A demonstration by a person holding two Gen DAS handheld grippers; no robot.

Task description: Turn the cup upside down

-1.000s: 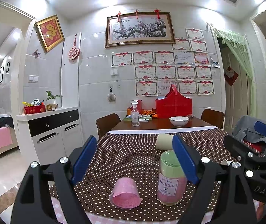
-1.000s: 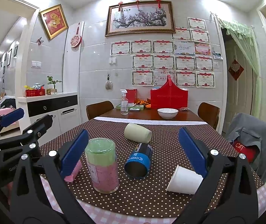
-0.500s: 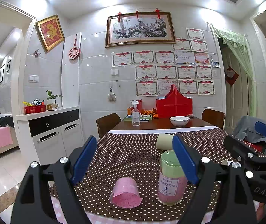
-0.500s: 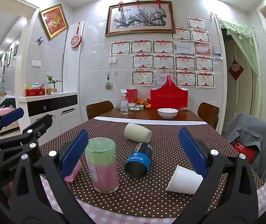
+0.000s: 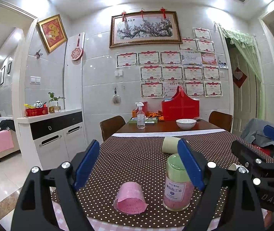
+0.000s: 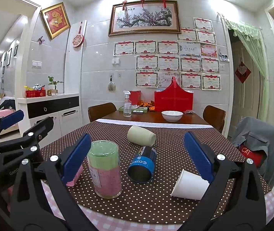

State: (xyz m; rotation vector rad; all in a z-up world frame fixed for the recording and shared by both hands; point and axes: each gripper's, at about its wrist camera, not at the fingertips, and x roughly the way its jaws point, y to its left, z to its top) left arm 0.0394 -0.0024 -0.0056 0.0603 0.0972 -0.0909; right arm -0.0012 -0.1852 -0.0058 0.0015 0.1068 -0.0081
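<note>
Both my left gripper (image 5: 138, 163) and my right gripper (image 6: 136, 154) are wide open and hold nothing. The glass jar (image 6: 105, 168) contains green and pink layers; the white paper cup (image 6: 189, 184) lies empty.

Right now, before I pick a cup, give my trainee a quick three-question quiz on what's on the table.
1. True or false: the pink cup stands upright.
2. Which lies nearest the right gripper's right finger? A) white paper cup B) cream cup C) white bowl
3. Fill in: both grippers are ____ and hold nothing.

Key: 1 false, it lies on its side; 2 A; 3 open.
</note>
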